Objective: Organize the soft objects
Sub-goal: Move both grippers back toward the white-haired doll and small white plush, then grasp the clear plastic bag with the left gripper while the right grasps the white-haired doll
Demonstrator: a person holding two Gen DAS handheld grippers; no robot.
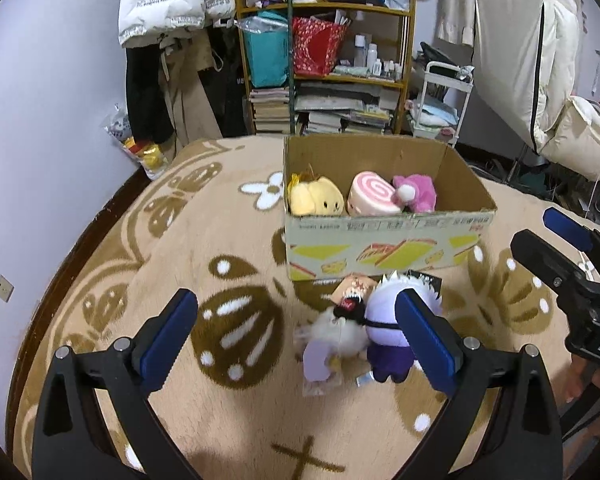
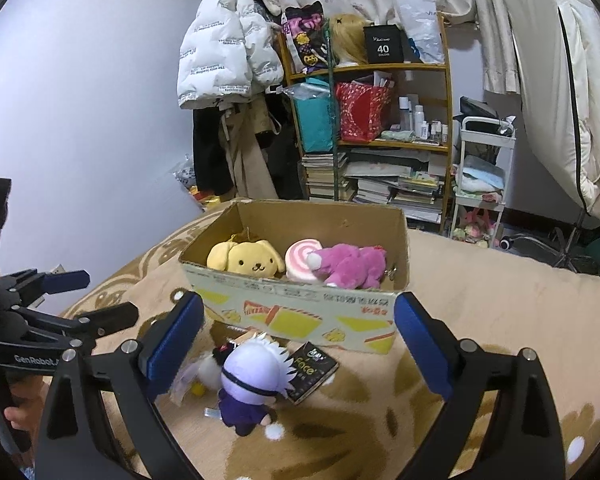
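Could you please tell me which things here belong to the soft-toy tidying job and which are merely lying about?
Belonging to the job:
cardboard box
yellow dog plush, swirl plush and pink plush, in the box
white-haired doll and fluffy white plush, on the blanket

Lying about:
black booklet
bookshelf
white puffer jacket

A bed covered with a tan flower-patterned blanket (image 1: 140, 248) carries everything. Ahead of the left tool (image 1: 296, 344), a cardboard box (image 1: 384, 248) stands on it. Between box and tool lie a white-haired purple plush doll (image 1: 384, 340), a small white fluffy toy (image 1: 340, 332) touching it, and a black packet (image 2: 312, 372) just beside.
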